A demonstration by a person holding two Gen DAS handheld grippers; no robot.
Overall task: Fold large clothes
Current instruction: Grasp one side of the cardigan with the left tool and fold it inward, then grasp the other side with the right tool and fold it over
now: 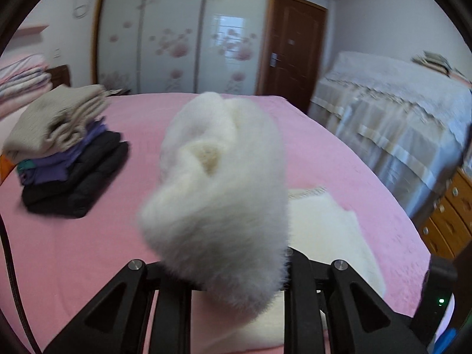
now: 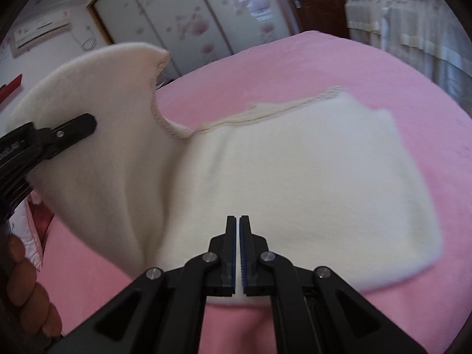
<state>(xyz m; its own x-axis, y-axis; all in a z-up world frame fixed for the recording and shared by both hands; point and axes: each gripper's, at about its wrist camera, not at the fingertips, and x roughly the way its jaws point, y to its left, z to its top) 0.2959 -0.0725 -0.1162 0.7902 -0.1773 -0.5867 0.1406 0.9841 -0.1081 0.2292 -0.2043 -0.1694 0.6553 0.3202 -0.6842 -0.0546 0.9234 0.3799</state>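
A fluffy white garment (image 2: 309, 177) lies partly folded on the pink bed. My left gripper (image 2: 76, 126) is shut on its left part and holds that flap lifted above the bed. In the left wrist view the lifted fabric (image 1: 218, 200) bulges over the fingers and hides them. My right gripper (image 2: 238, 230) is shut and empty, its tips close together over the garment's near edge.
A stack of folded clothes (image 1: 62, 147), beige on purple on black, sits at the bed's left side. The pink bed (image 1: 73, 250) extends around it. A second bed (image 1: 398, 112) with a grey cover and a wooden drawer unit (image 1: 451, 215) stand to the right.
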